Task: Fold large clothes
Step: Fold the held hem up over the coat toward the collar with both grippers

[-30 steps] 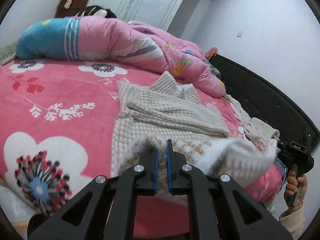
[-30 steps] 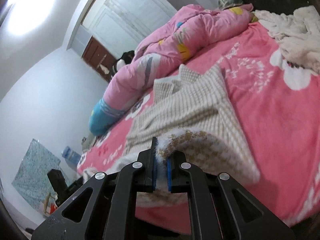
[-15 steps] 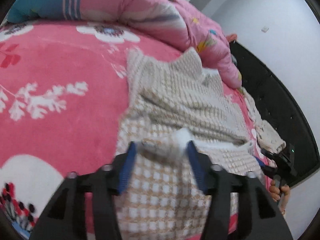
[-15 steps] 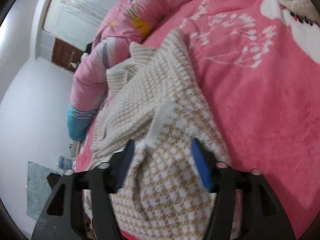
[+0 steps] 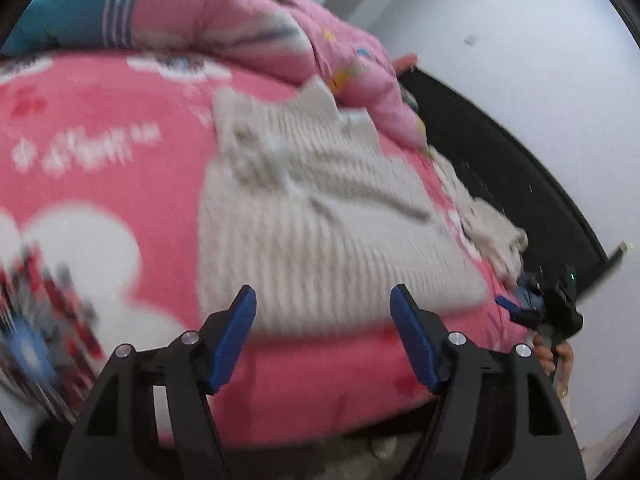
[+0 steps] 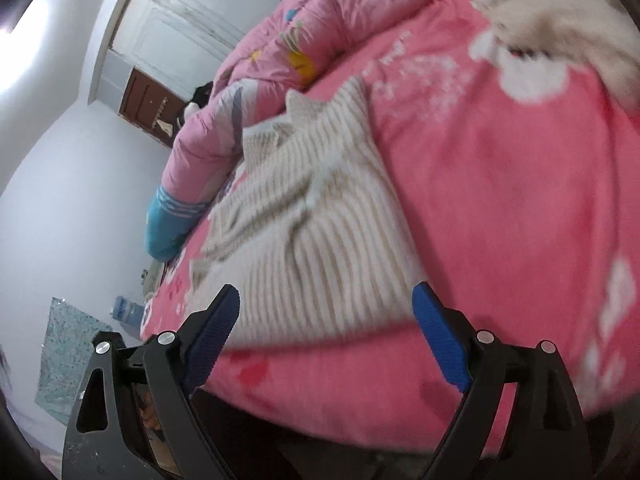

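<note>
1. The sweater [image 5: 320, 216] lies folded on the pink bed [image 5: 100, 168], its near hem by the bed's front edge.
2. Left hand-held gripper [image 5: 323, 334] and right hand-held gripper [image 6: 326, 326]: jaws spread and opening, nothing between them.
3. Judgement: clear both before regripping, then pinch the corners evenly so the next fold stays square.

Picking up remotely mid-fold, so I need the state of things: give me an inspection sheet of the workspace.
Surface: bed with pink flowered blanket.
Job's things: beige knit garment lying folded near the bed's edge.
Clutter: pink quilt bunched at the far side; cream fluffy cloth by the black headboard.
Grippers: left gripper and right gripper opening, nothing between the pads.
Cables: nothing seen.
Surroundings: white walls, brown door.
</note>
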